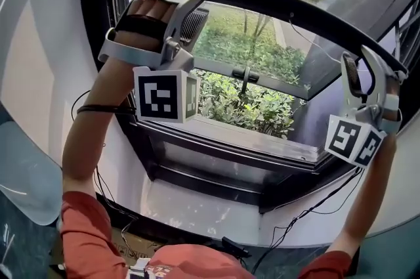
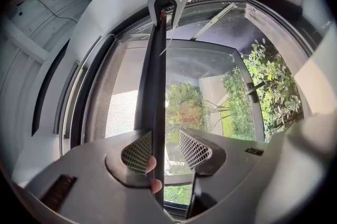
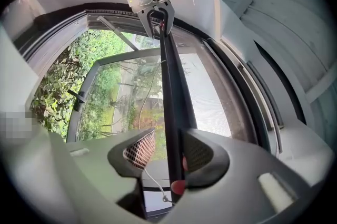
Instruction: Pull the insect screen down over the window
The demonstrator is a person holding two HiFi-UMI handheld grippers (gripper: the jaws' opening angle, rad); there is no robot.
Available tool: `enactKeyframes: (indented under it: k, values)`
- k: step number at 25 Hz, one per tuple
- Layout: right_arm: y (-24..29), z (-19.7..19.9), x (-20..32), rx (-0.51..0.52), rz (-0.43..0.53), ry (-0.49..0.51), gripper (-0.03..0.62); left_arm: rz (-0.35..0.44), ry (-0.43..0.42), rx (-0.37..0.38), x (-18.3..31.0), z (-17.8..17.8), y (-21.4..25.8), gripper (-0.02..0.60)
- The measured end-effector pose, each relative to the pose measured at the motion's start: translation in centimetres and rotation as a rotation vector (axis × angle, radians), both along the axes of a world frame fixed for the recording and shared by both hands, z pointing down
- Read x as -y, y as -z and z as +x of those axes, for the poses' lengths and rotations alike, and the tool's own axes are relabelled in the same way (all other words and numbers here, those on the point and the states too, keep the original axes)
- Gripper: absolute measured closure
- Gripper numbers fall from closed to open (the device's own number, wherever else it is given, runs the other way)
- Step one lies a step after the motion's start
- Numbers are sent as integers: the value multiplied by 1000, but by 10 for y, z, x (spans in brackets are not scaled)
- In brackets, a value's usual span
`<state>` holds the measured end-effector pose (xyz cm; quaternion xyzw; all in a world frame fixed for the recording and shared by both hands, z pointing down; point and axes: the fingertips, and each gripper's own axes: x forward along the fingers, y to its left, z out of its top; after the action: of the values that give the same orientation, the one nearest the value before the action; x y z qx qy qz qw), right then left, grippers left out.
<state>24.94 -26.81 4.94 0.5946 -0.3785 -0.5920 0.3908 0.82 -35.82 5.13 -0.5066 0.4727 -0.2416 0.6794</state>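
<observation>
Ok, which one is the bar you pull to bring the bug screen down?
Find the big window with green bushes outside. Across its top runs a long dark bar, reaching from the left gripper to the right gripper. It is the only dark strip sitting between both grippers' fingers; the other dark strips are window frame.

The left gripper (image 2: 160, 150) and the right gripper (image 3: 167, 152) are grey, with meshed pads (image 2: 138, 152). Behind each sits a white cube (image 1: 164, 95) with black square markers. The sleeves (image 1: 85, 238) are red-orange.
</observation>
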Motion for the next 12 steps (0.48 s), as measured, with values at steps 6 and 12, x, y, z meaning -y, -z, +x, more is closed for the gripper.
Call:
enactKeyframes:
  k: [6,12]
  values:
    - [-12,0,-1,-3,-43,-65,428,-27,-2,7,-1,1,-11,419]
    - [-12,-3,0,-16,-94,-85,428,-47,-2,4,-1,-3,-10,419]
